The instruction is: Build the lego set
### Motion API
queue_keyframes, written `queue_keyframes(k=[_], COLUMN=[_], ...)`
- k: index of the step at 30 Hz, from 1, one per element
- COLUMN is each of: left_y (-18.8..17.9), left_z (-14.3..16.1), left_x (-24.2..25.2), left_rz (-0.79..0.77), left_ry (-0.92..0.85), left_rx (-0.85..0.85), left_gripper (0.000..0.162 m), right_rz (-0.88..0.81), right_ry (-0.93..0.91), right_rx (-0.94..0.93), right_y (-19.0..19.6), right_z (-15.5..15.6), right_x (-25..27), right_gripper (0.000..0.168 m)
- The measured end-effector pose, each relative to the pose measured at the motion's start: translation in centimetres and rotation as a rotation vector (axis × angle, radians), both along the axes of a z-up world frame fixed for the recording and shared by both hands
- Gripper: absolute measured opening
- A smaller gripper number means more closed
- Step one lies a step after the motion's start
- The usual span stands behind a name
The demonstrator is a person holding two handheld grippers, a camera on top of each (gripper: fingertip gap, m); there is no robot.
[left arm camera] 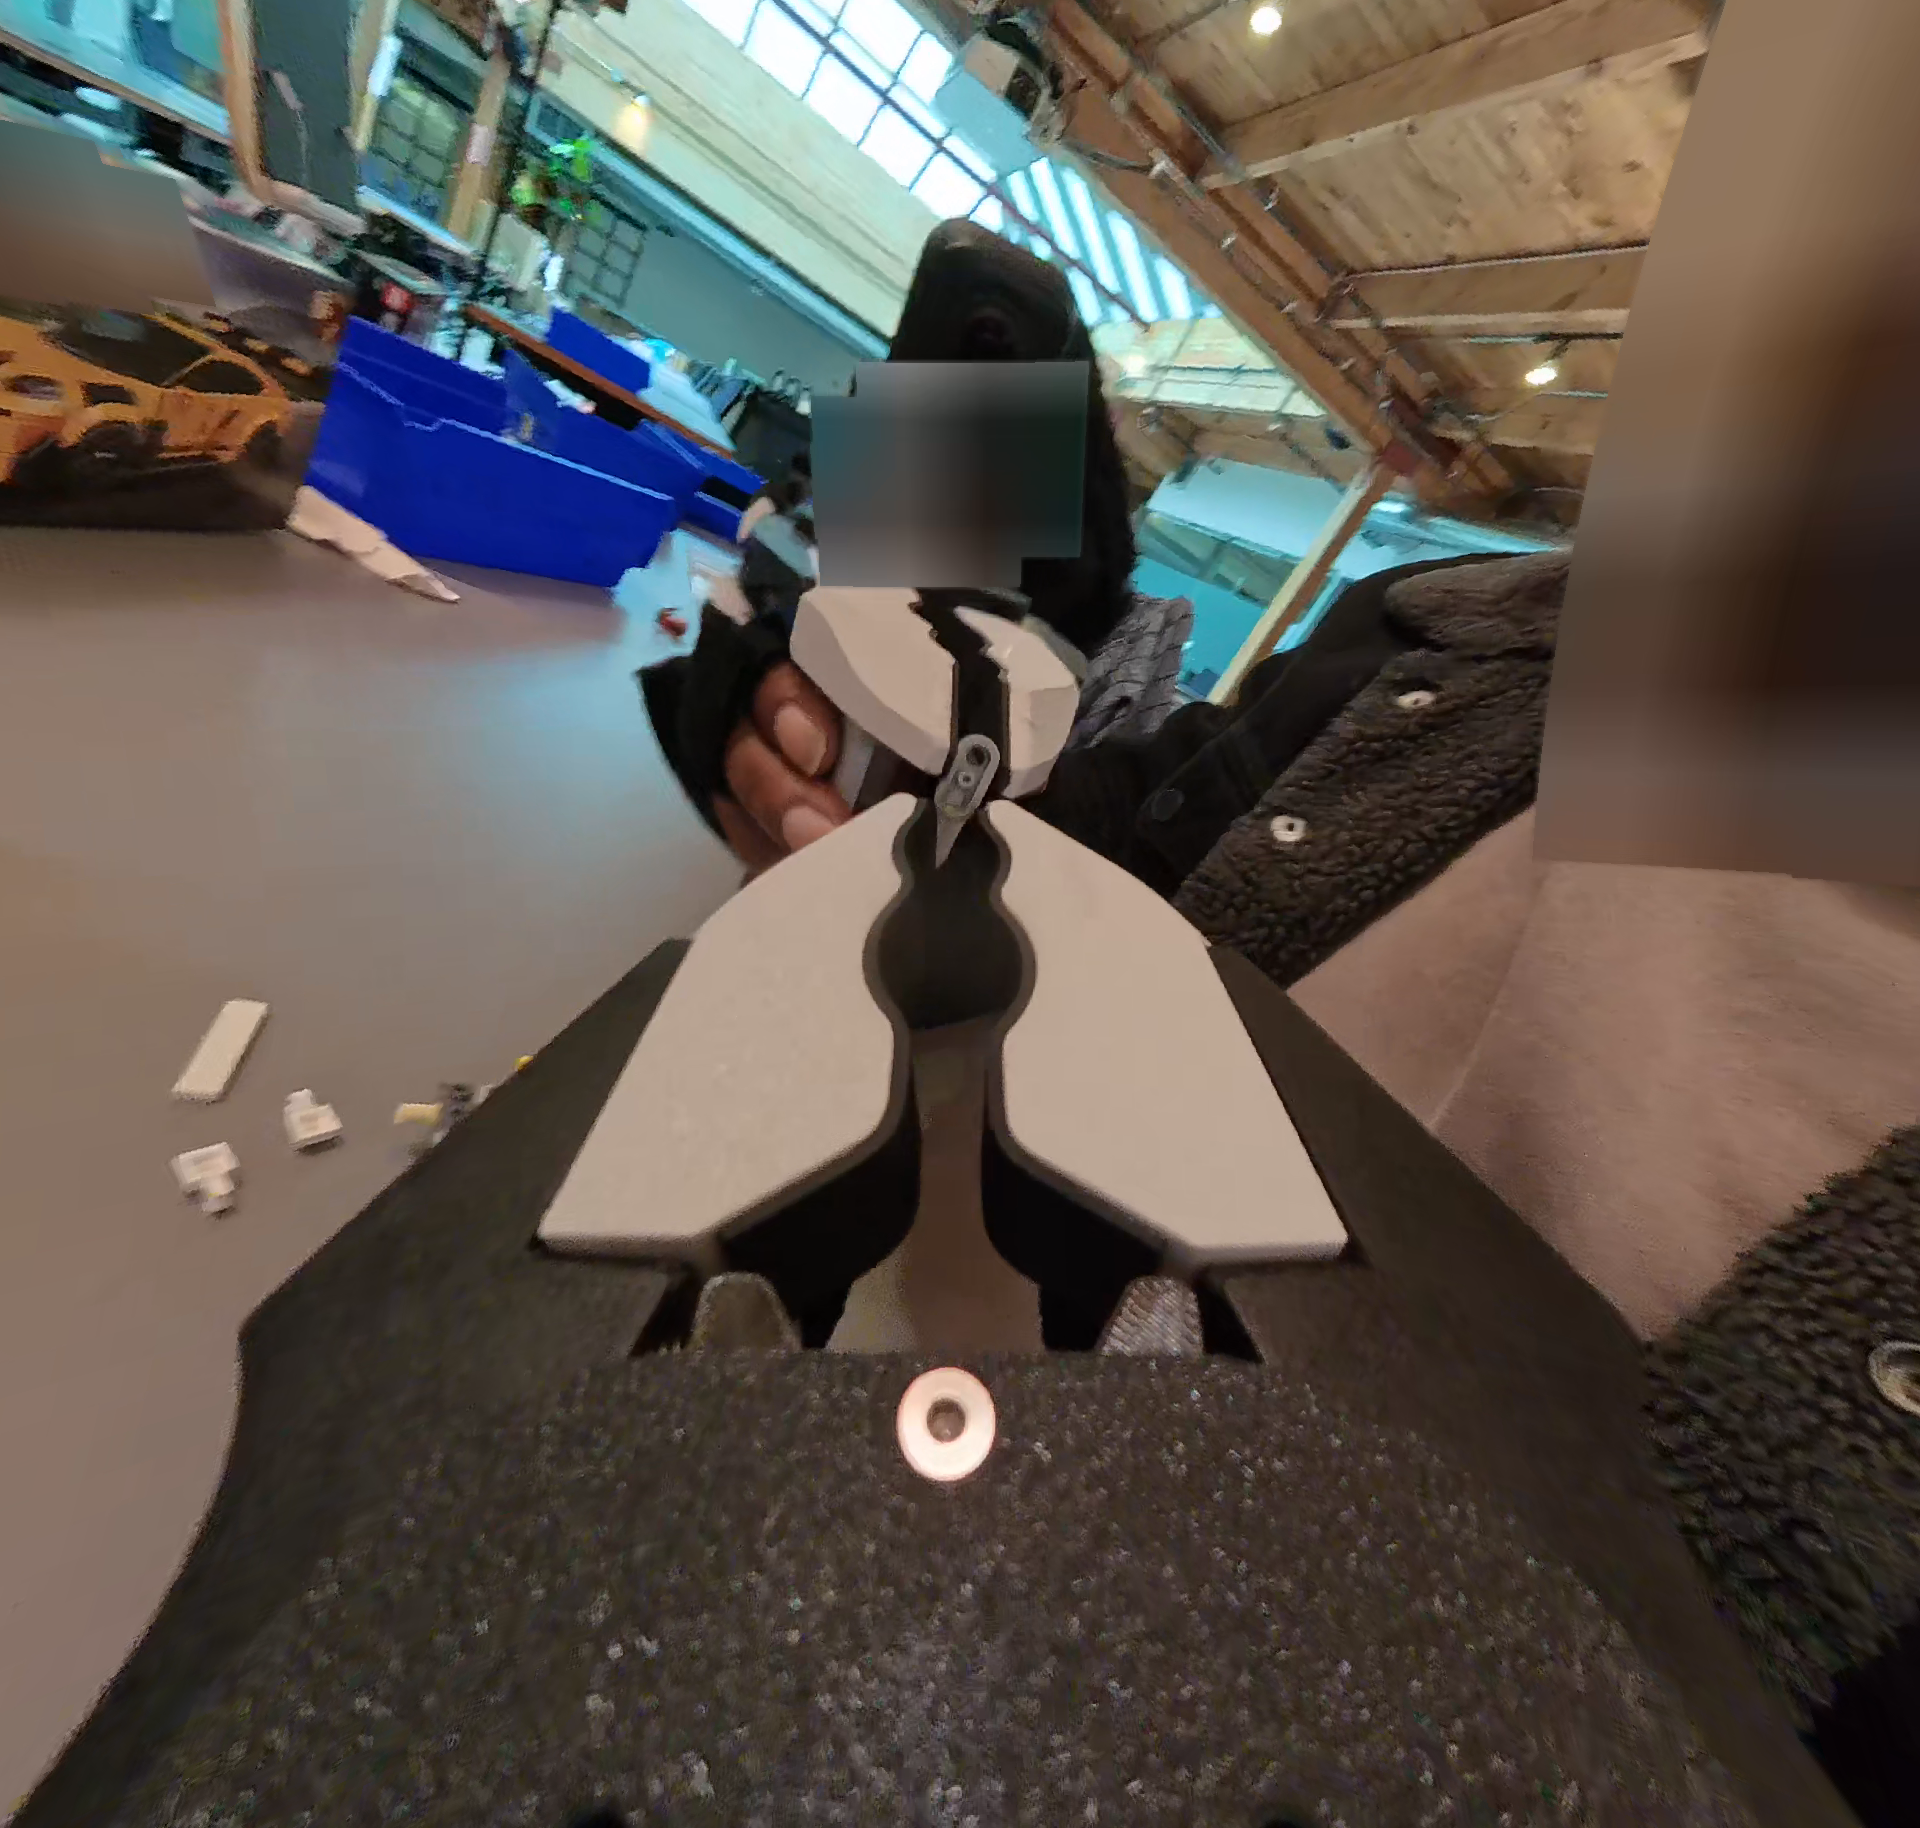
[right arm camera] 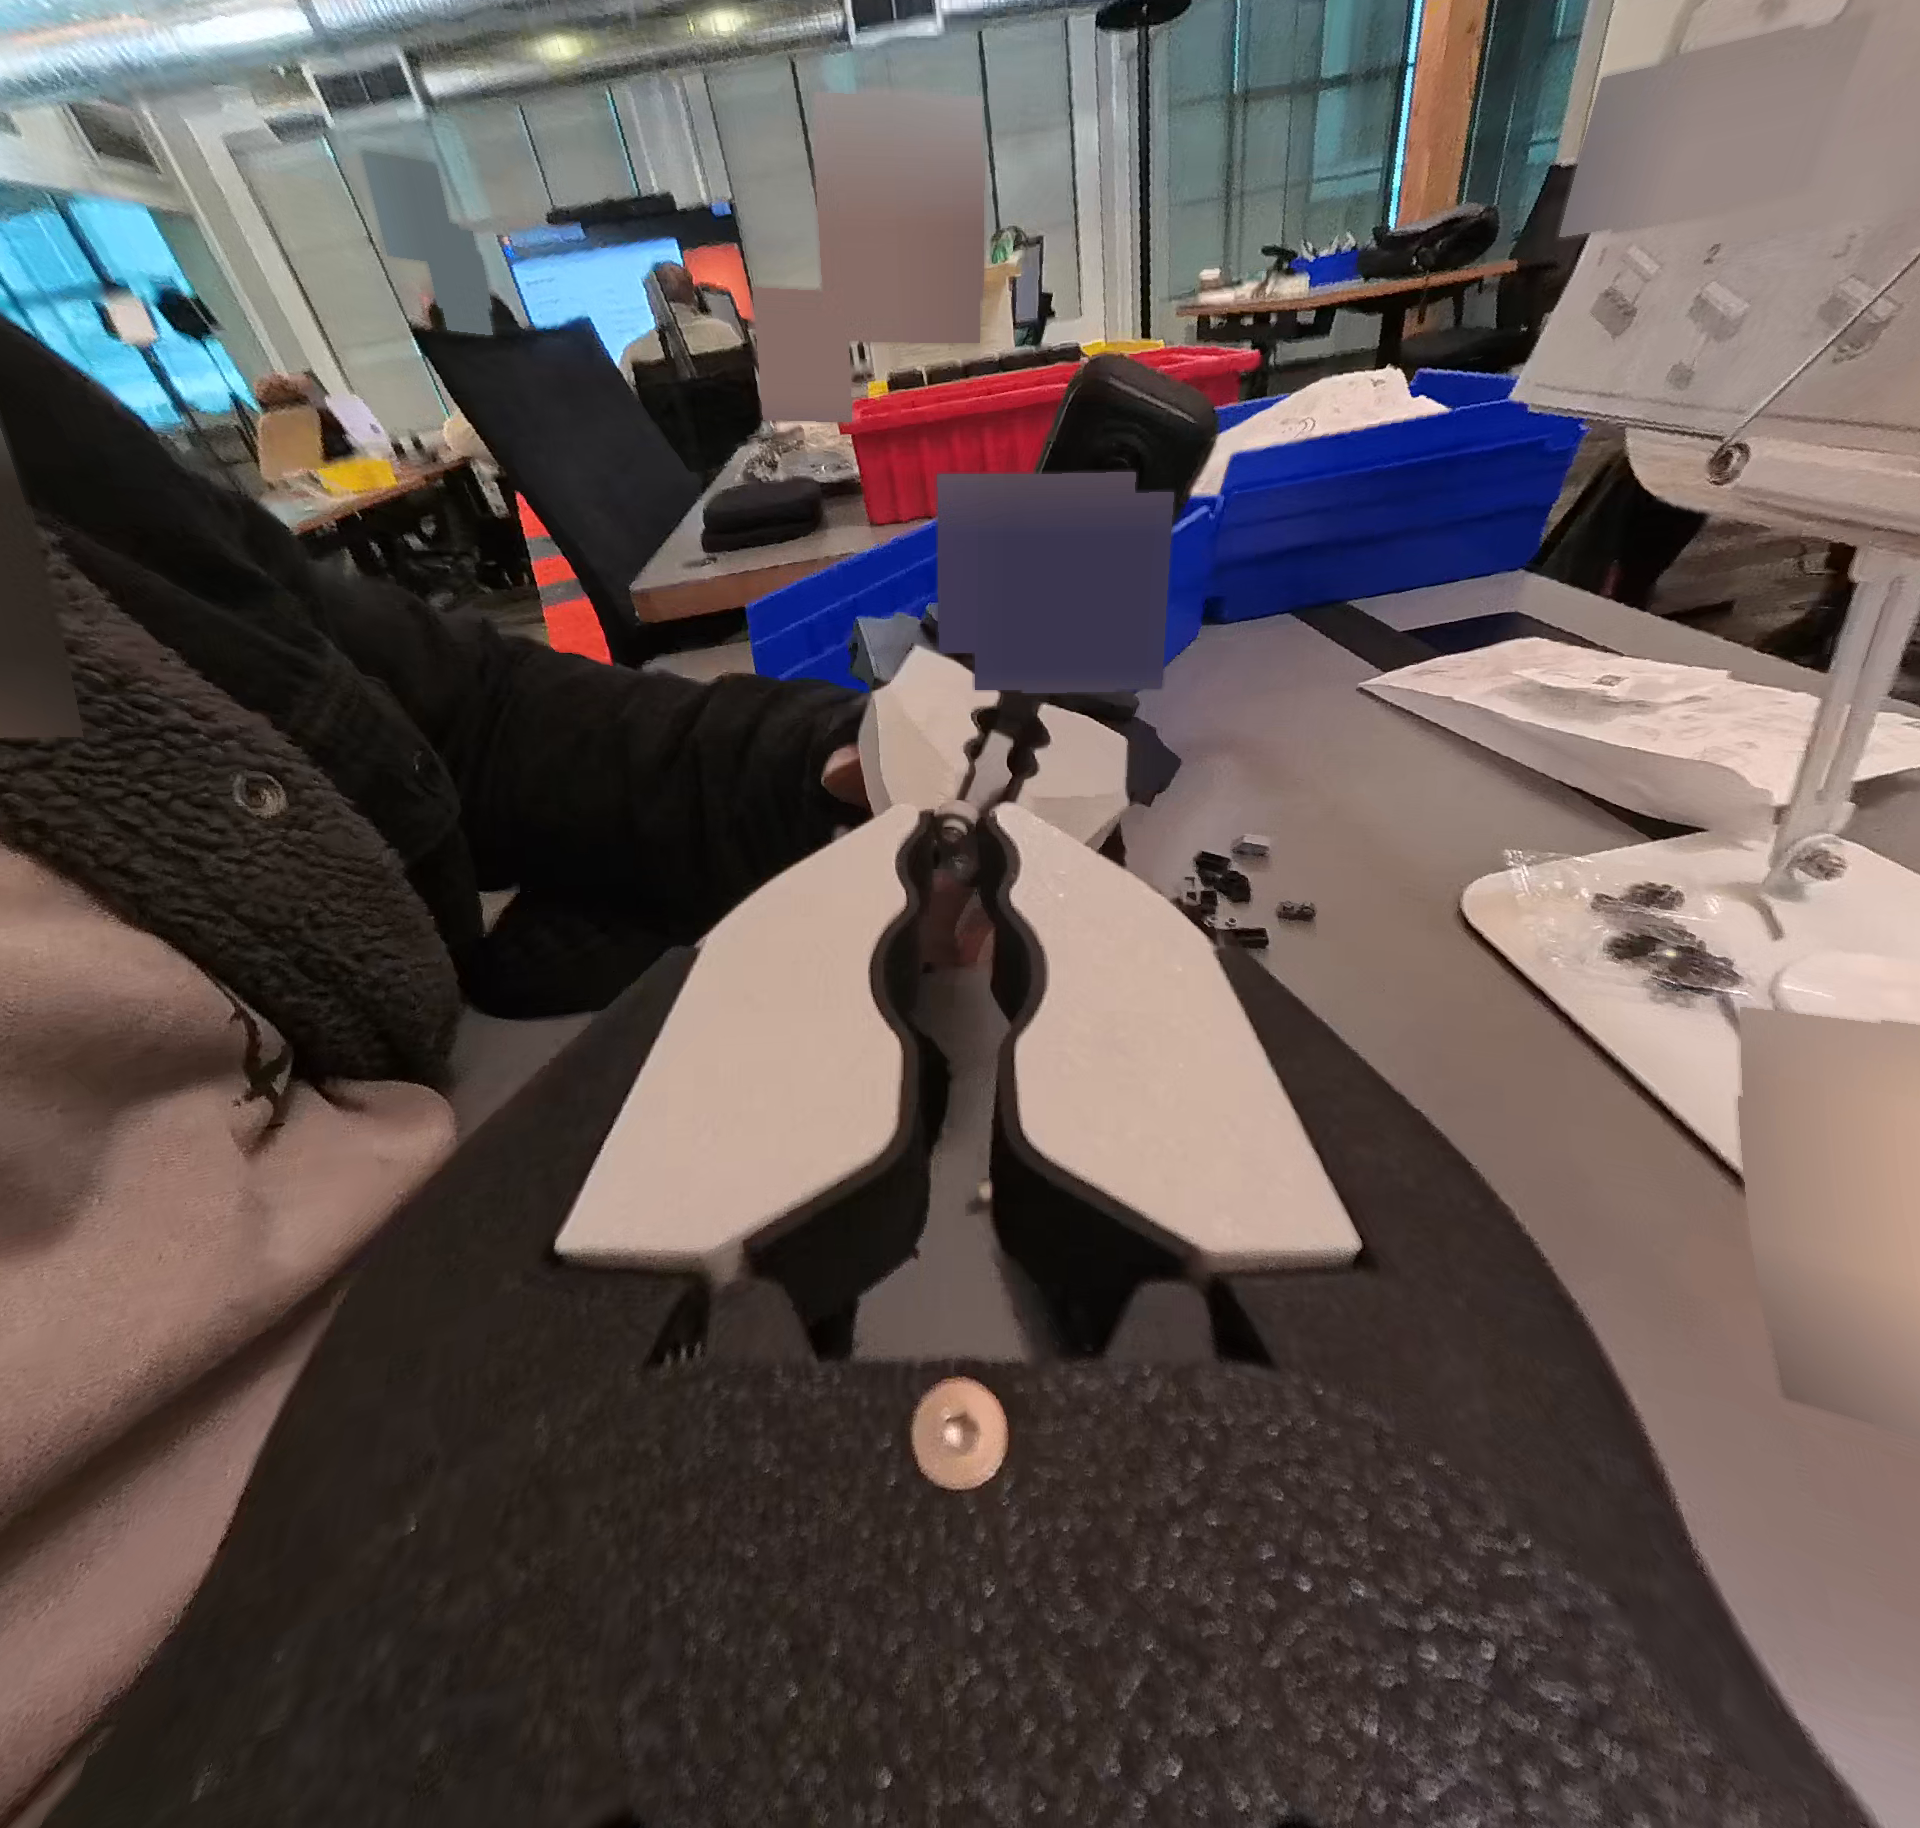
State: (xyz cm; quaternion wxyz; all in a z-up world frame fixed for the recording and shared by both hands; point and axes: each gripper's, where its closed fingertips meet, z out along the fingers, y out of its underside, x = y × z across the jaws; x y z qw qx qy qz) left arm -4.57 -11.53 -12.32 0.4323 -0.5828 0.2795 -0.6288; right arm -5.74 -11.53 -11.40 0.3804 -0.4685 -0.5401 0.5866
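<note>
Two grippers are meeting tip to tip above the table [right arm camera: 1455, 947], each facing the other's camera. The left gripper [left arm camera: 954, 828] is pinching a small grey piece [left arm camera: 966, 776] with a round end and a pointed tip, its fingers nearly pressed together around it at the centre of the left wrist view. The right gripper [right arm camera: 961, 828] is closing on a small pale part [right arm camera: 958, 822] at its tips, and whether this is the same piece or a second one being mated to it cannot be told from the blurred middle of that frame. Judging from what is lying loose, the build is looking early: several white pieces [left arm camera: 255, 1113] are sitting unassembled at the lower left of the left wrist view, a scatter of small black pieces [right arm camera: 1231, 895] is lying right of centre in the right wrist view, and a clear bag of black parts [right arm camera: 1652, 937] is resting on the white base of a stand [right arm camera: 1579, 999] at the right edge. An instruction sheet [right arm camera: 1621, 718] is lying flat behind it. No larger assembled model is showing anywhere, so most of the joining is probably remaining.
</note>
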Motion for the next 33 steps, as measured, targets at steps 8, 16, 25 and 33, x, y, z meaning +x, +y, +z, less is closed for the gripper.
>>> queue_keyframes(k=[8, 16, 25, 33], left_y=[4.7, 4.8, 4.7, 5.0], left_z=[-2.6, -4.1, -4.7, -4.7], left_x=[-5.1, -7.3, -7.3, -8.0], left_rz=[0.515, 0.765, 0.749, 0.786], left_ry=[0.42, 0.571, 0.561, 0.568], left_rx=[0.1, 0.183, 0.157, 0.156], left_gripper=[0.008, 0.005, 0.005, 0.005], right_rz=[-0.014, 0.2, 0.235, 0.081], right_ry=[-0.784, -1.207, -1.218, -0.965], right_rx=[0.428, 0.563, 0.587, 0.516], right_y=[9.8, 10.6, 10.8, 11.1], right_z=[-7.1, -15.8, -16.7, -12.3], right_x=[4.7, 5.7, 5.4, 4.9], right_gripper=[0.007, 0.007, 0.016, 0.019])
